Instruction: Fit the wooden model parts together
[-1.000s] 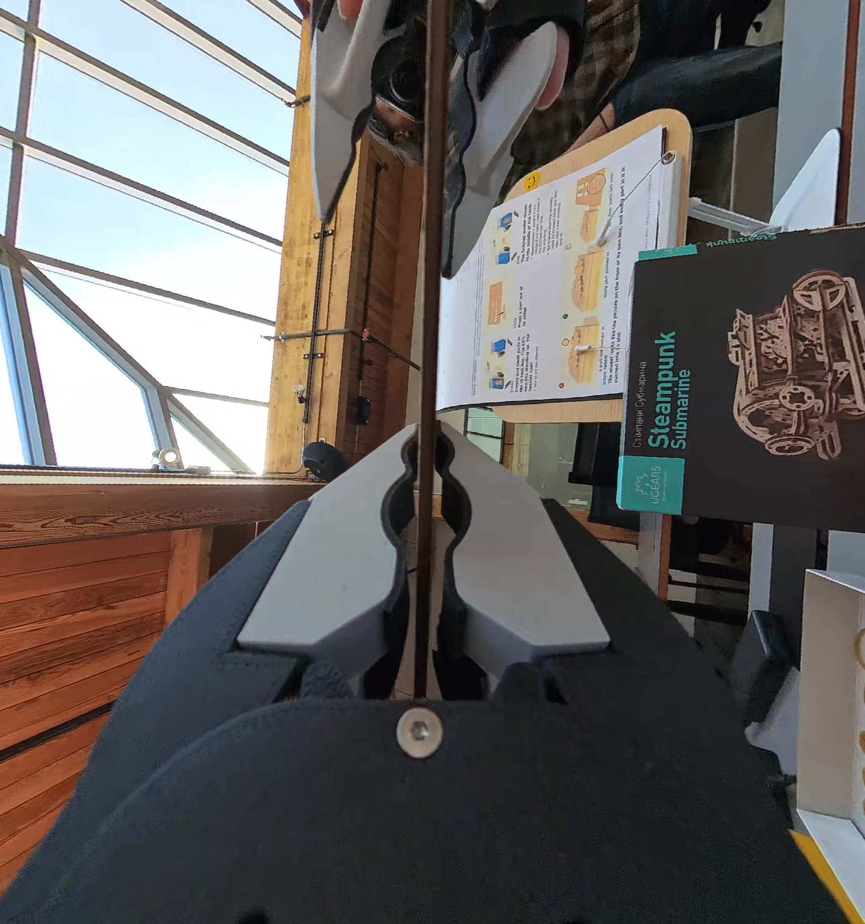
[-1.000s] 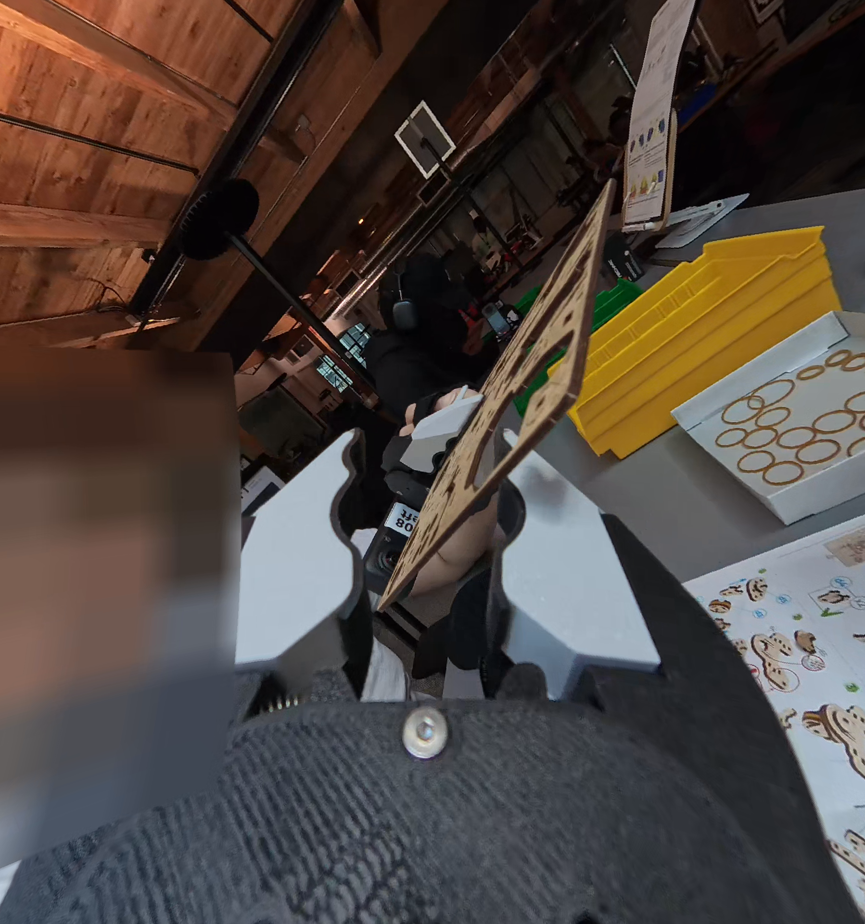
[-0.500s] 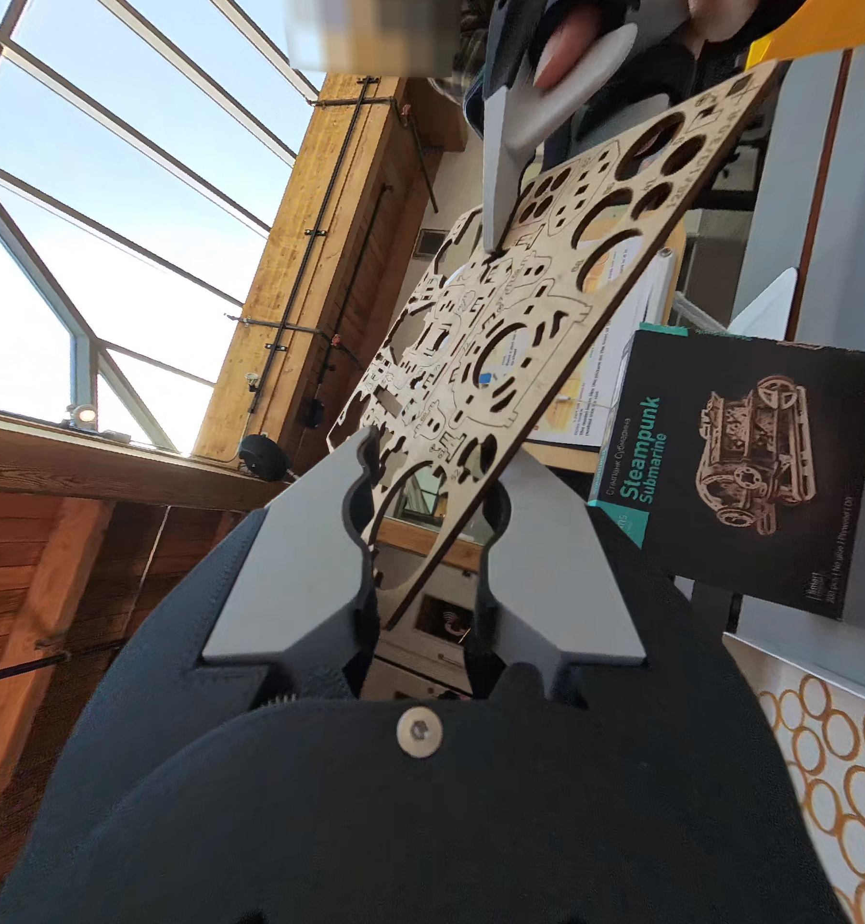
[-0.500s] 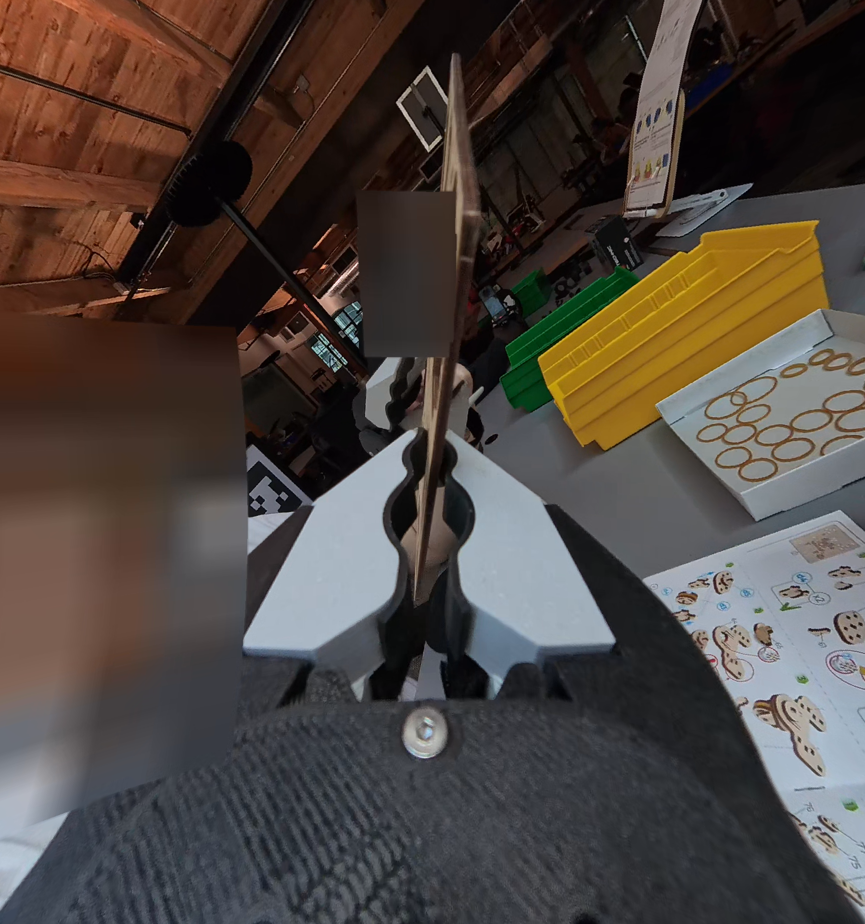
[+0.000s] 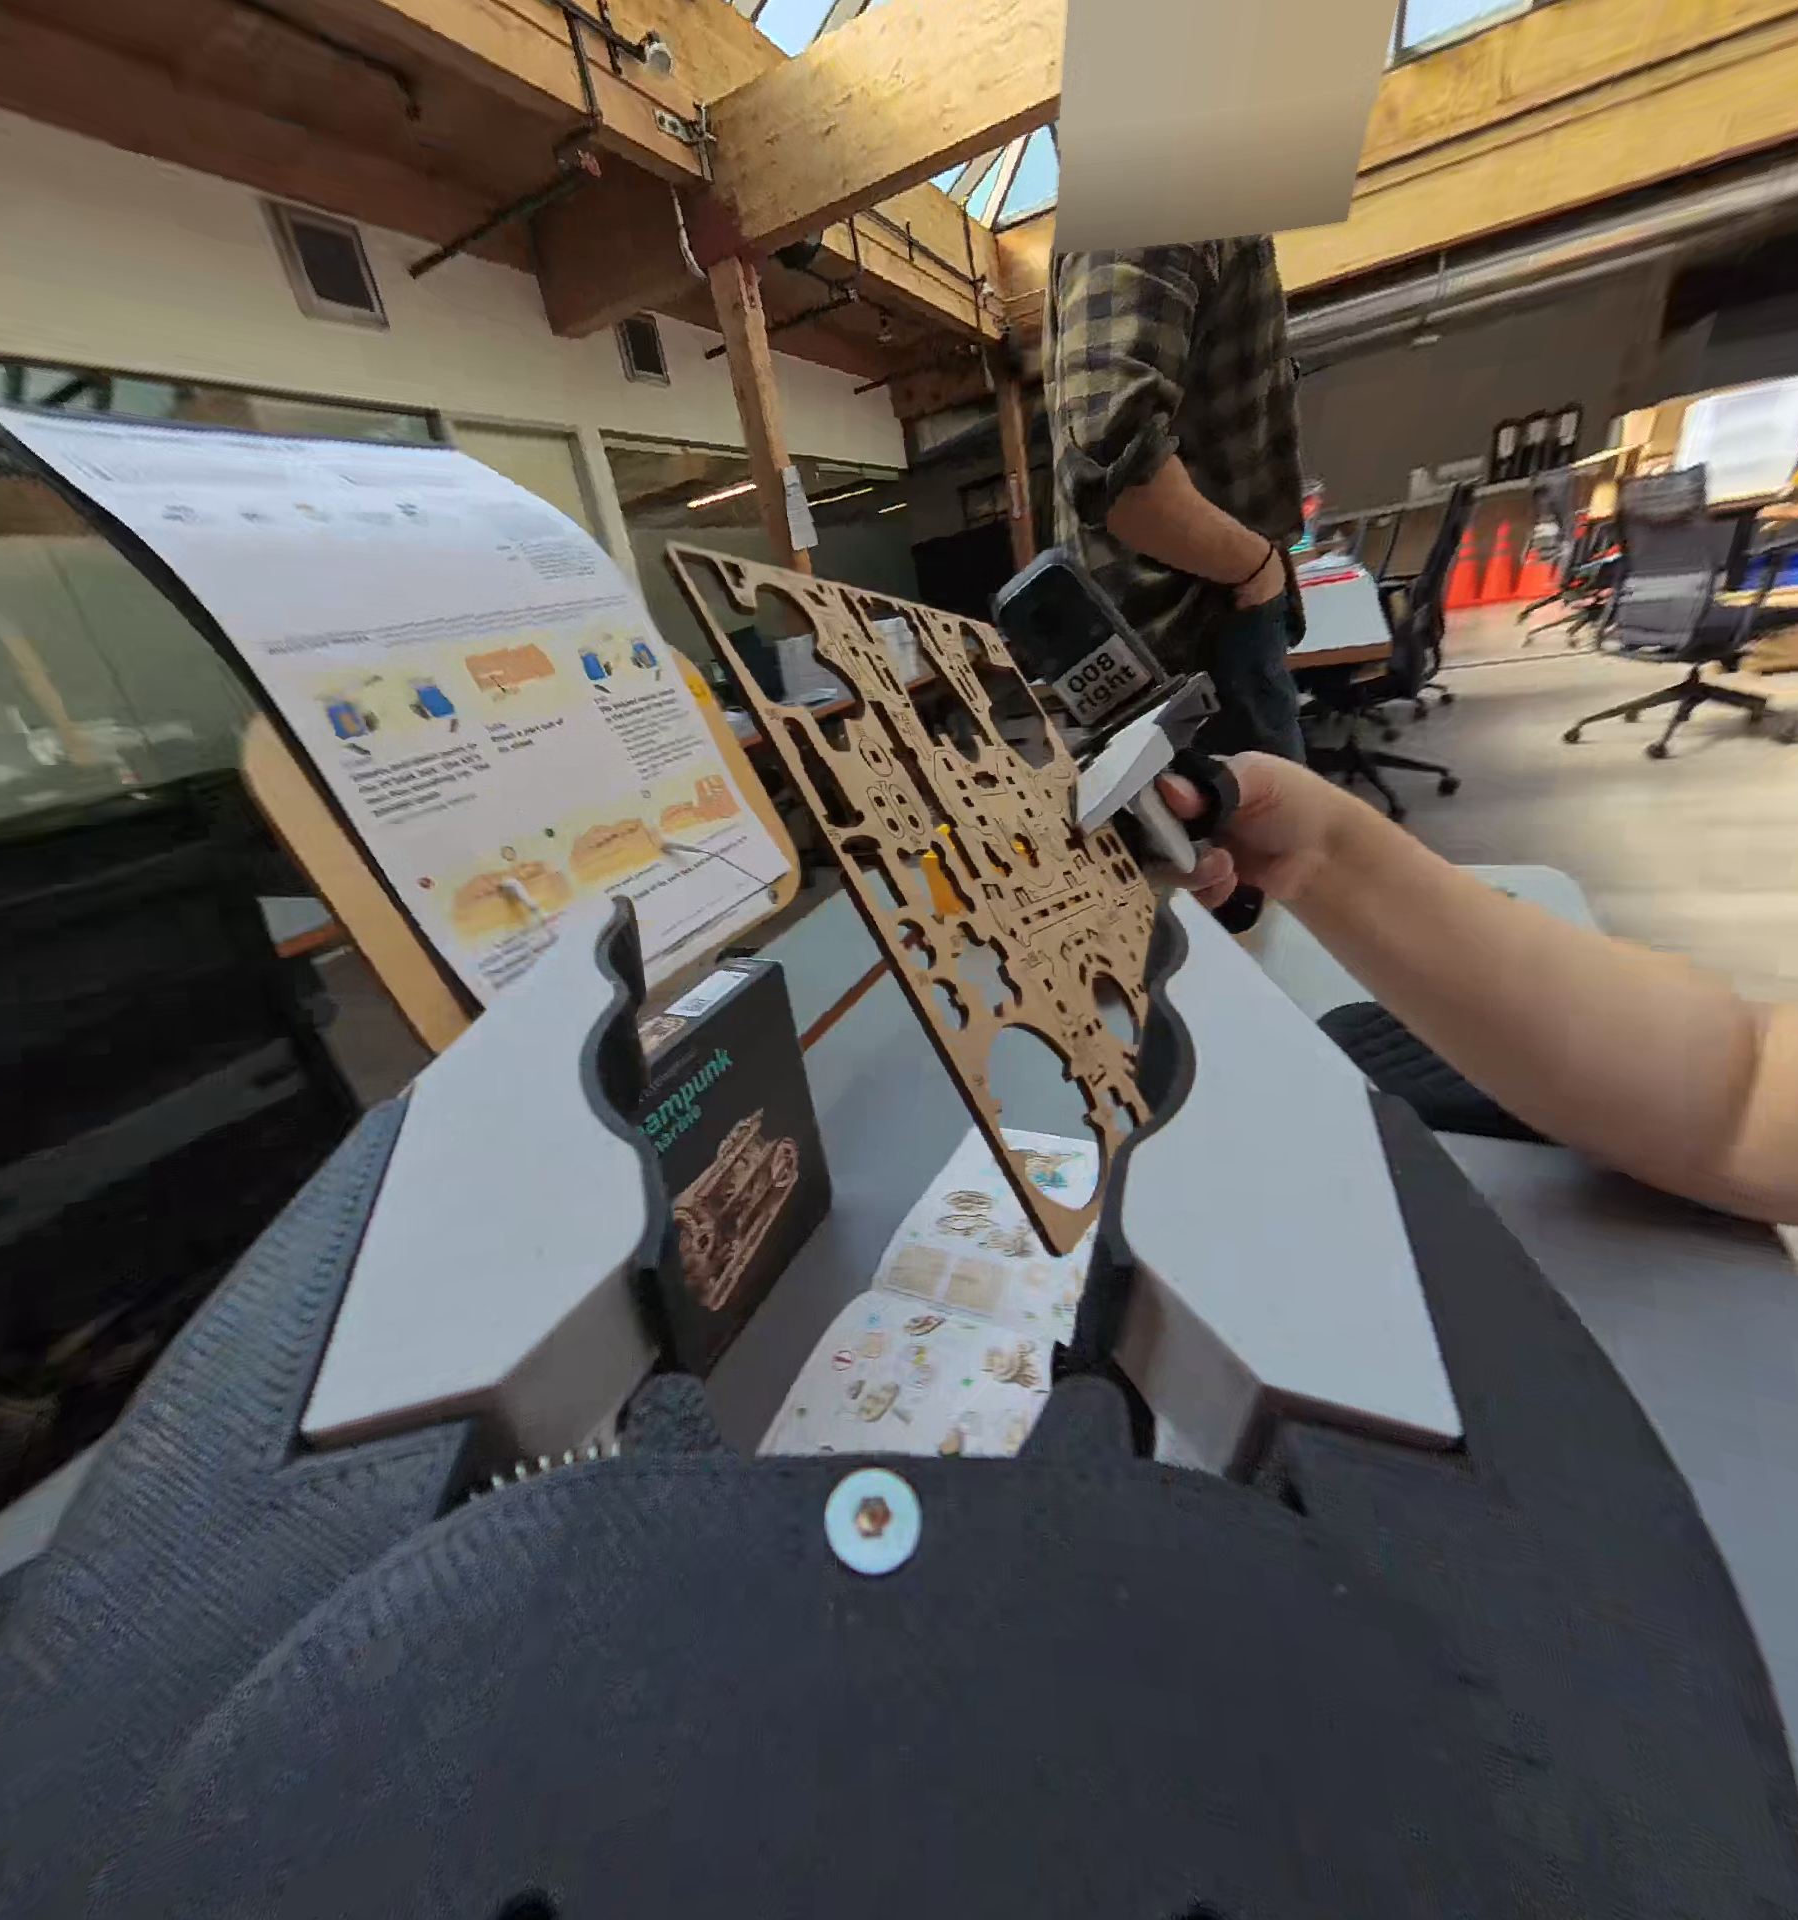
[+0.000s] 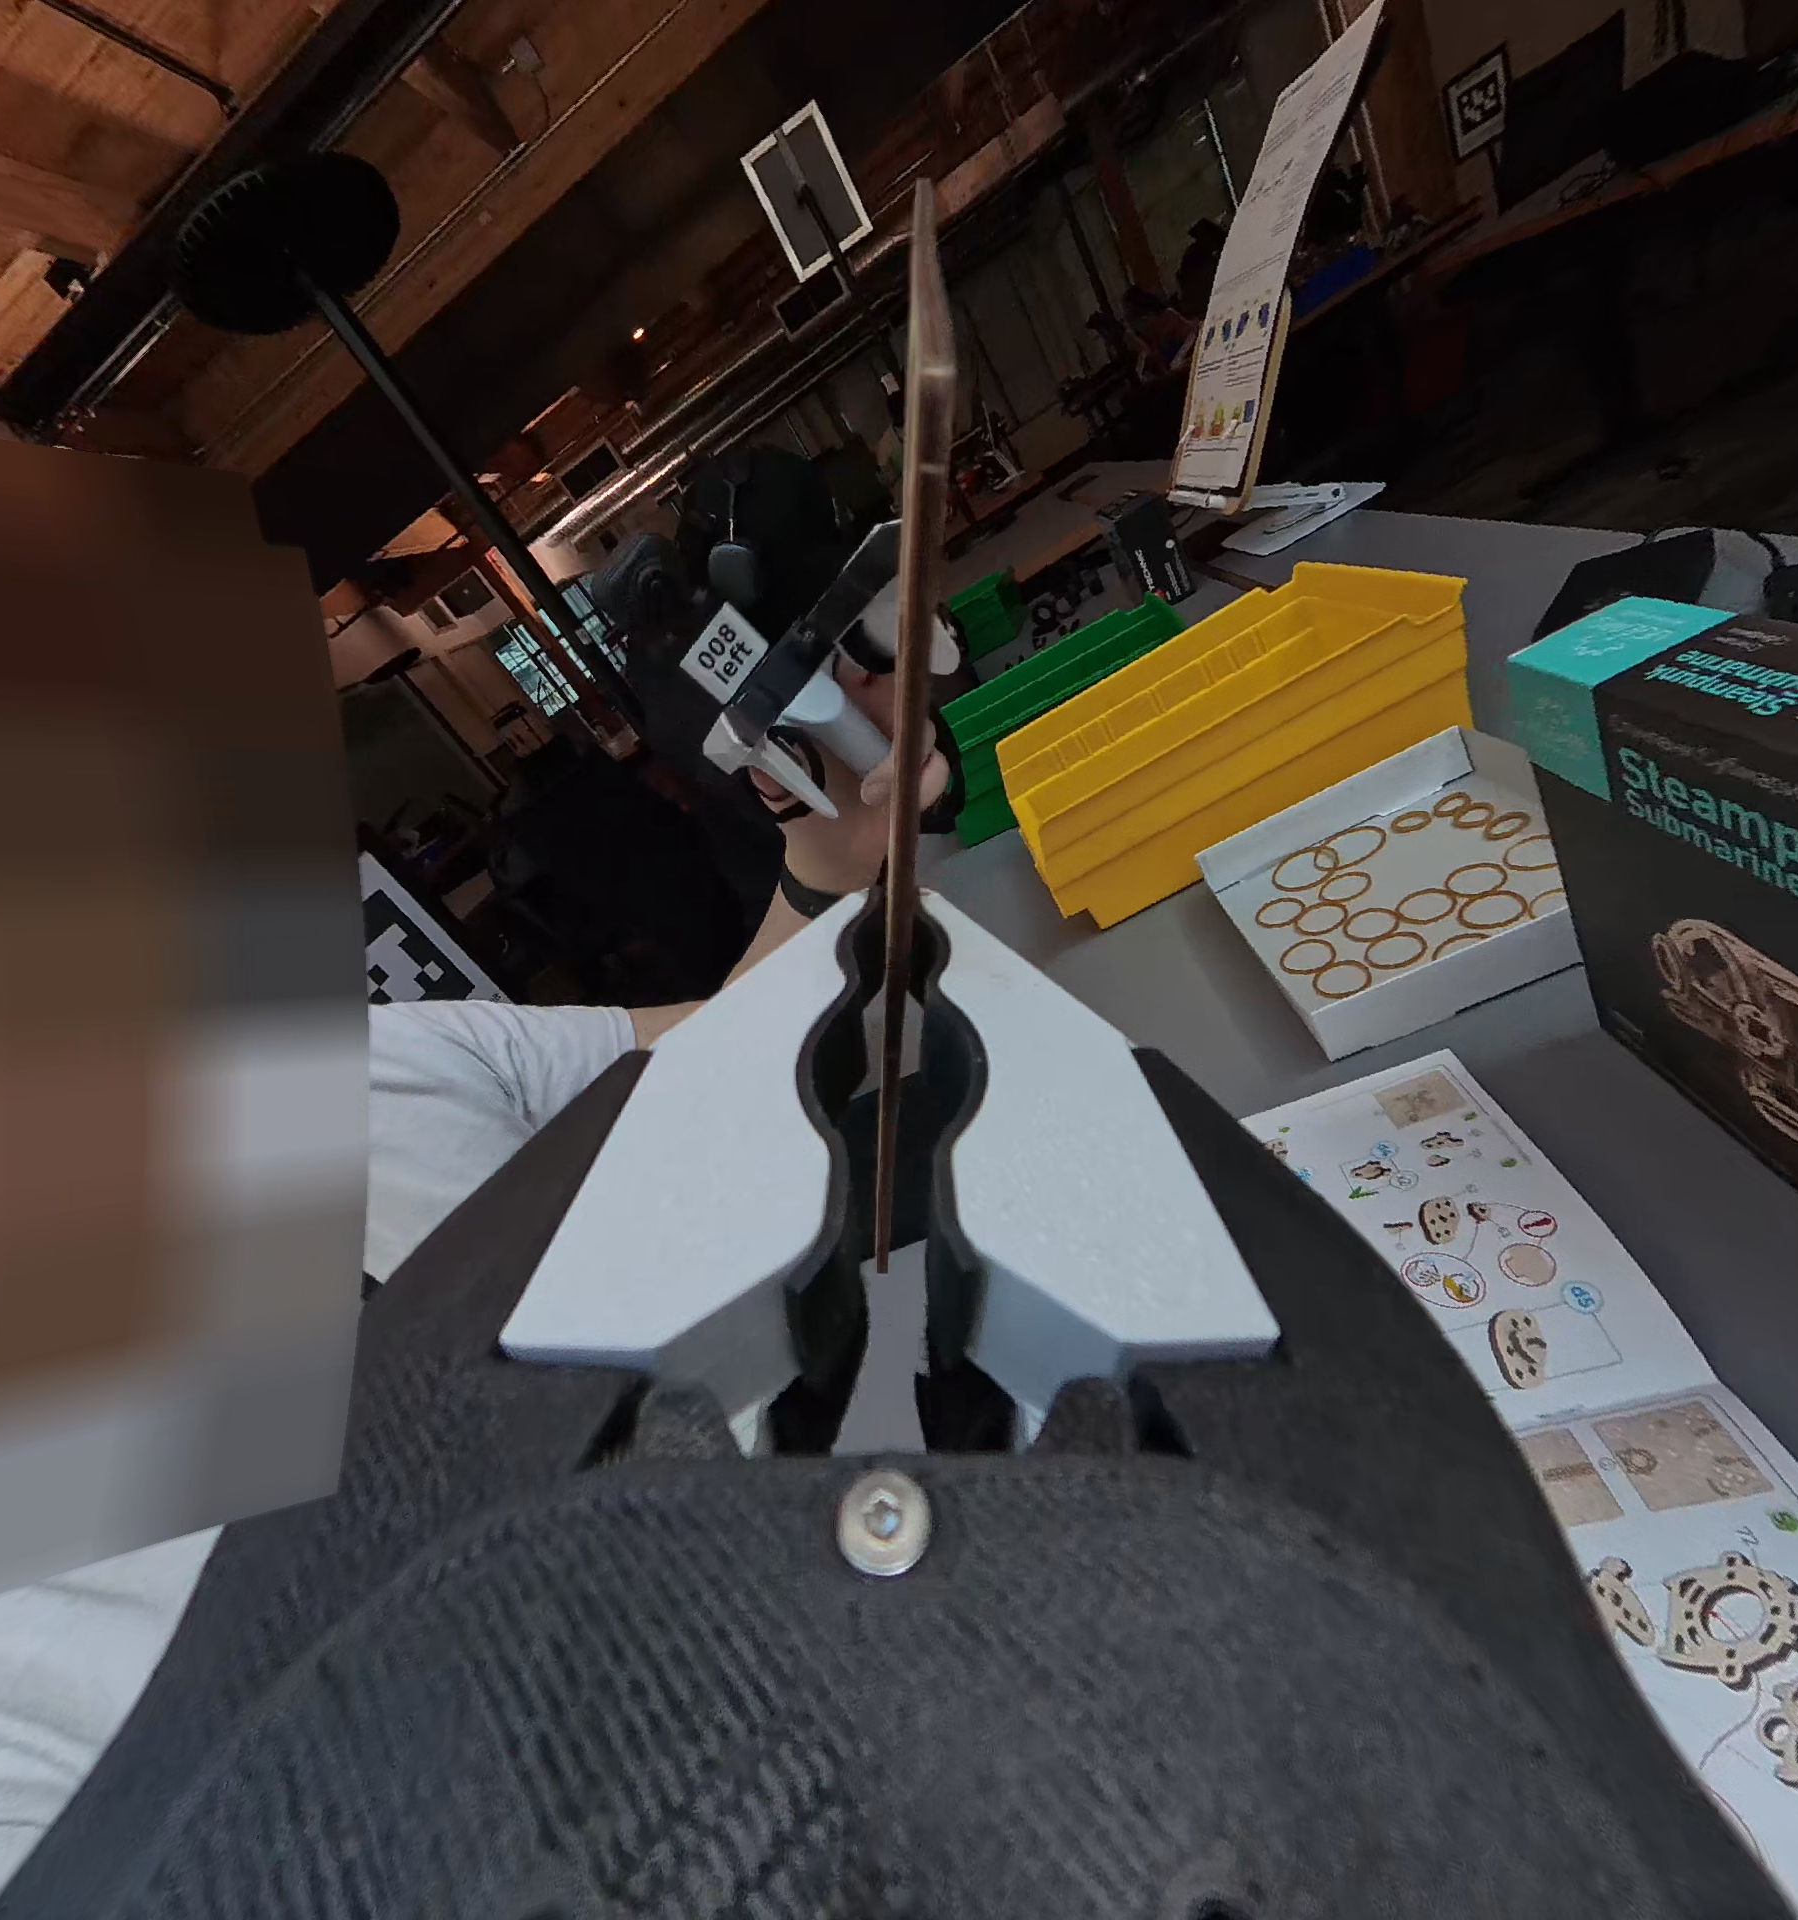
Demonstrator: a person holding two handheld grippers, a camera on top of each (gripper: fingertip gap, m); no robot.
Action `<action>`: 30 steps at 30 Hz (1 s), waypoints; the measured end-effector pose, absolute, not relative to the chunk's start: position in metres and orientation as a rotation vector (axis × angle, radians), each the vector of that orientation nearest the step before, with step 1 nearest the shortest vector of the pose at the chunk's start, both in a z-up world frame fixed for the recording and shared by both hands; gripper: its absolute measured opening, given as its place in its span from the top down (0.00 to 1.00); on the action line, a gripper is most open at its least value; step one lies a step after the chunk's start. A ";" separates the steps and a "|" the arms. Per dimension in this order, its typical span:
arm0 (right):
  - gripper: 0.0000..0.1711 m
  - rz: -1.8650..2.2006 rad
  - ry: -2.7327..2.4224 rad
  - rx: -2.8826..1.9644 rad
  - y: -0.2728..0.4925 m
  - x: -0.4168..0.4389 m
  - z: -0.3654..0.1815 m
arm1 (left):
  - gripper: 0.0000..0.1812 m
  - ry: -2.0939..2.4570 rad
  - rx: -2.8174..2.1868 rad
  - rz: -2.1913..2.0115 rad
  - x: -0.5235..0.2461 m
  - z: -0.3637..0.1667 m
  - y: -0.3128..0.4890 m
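Observation:
A thin laser-cut wooden parts sheet [image 5: 962,862] with many cut-outs stands tilted in the air over the grey table. My right gripper [image 6: 900,935] is shut on the sheet [image 6: 916,623], which shows edge-on in the right wrist view. In the left wrist view the right gripper [image 5: 1113,800] pinches the sheet's far right edge. My left gripper [image 5: 895,935] is wide open; the sheet's lower corner hangs between its fingers, close to the right finger [image 5: 1248,1174]. The left gripper [image 6: 791,686] also shows beyond the sheet in the right wrist view.
A black kit box [image 5: 739,1153] [image 6: 1726,883] stands on the table. A printed instruction sheet [image 6: 1560,1351] lies flat. A clipboard stand with a page [image 5: 479,707], yellow bins [image 6: 1238,727], a green bin [image 6: 1051,665] and a white tray [image 6: 1435,1003] of wooden rings sit behind. A person [image 5: 1175,447] stands beyond. Tip to tip, the grippers are about 15 cm apart.
My left gripper opened and let go of the sheet, and its view swung down to level. My right gripper closed on the sheet and now holds it alone.

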State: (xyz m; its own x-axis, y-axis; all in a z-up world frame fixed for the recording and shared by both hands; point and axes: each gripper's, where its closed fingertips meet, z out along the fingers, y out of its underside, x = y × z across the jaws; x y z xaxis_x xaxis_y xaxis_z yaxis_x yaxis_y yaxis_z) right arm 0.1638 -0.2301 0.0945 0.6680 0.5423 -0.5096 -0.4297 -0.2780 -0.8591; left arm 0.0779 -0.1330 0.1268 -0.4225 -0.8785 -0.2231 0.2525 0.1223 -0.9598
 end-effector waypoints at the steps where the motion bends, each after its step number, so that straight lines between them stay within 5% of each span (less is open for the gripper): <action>1: 1.00 0.919 -0.135 -1.622 -0.228 0.157 0.092 | 0.47 1.471 -0.712 -1.601 0.081 0.123 -0.136; 7: 1.00 0.795 -0.274 -1.730 -0.216 0.126 0.078 | 0.63 1.698 -0.860 -1.860 0.094 0.085 -0.161; 15: 0.99 0.775 -0.293 -1.734 -0.208 0.118 0.074 | 1.00 1.851 -0.799 -1.851 0.093 0.063 -0.185; 21: 0.81 0.728 -0.262 -1.612 -0.195 0.115 0.089 | 1.00 1.756 -0.865 -1.876 0.098 0.072 -0.179; 24: 0.83 0.682 -0.243 -1.632 -0.187 0.113 0.084 | 1.00 1.755 -0.870 -1.882 0.099 0.071 -0.183; 26: 0.97 0.696 -0.246 -1.656 -0.185 0.109 0.078 | 1.00 1.756 -0.883 -1.889 0.100 0.069 -0.185; 30: 0.98 0.743 -0.257 -1.632 -0.187 0.109 0.080 | 1.00 1.744 -0.914 -1.948 0.101 0.069 -0.185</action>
